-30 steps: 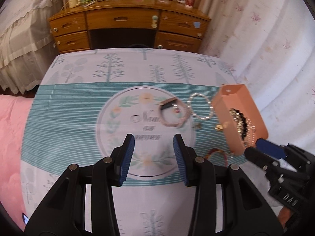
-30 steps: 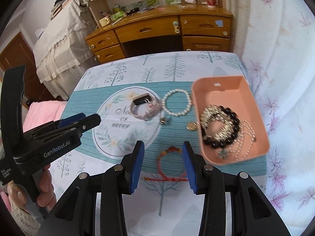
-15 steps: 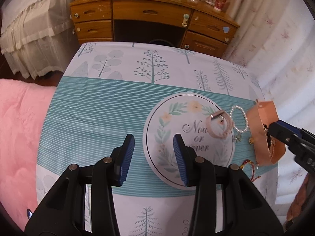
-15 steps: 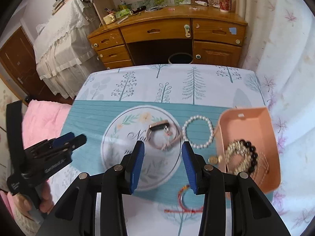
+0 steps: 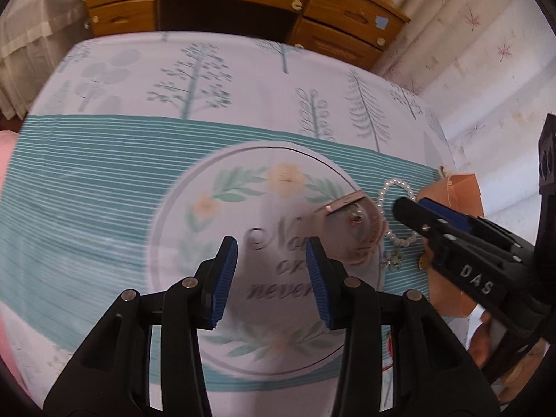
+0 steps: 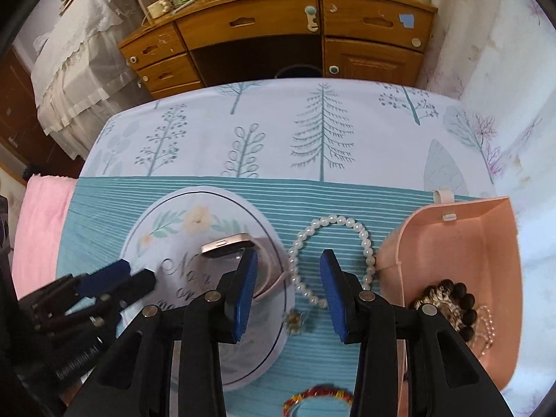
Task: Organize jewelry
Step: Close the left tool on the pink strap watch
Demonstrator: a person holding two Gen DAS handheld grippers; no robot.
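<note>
Both our grippers, right (image 6: 289, 295) and left (image 5: 271, 279), hang spread and empty; ours on the right hovers above the pearl bracelet (image 6: 361, 234).

Soft daylight fills both views, bright on the curtain (image 5: 486, 52) to the right of the left gripper (image 5: 271, 278). The tablecloth (image 5: 139, 180) smears with motion blur ahead of that gripper; the wristband (image 5: 351, 232) ahead and right is soft. The right wrist view is sharper around the right gripper (image 6: 288, 292), whose faint shadow darkens the cloth beneath. Fisheye bending curves the edges, corners black.
</note>
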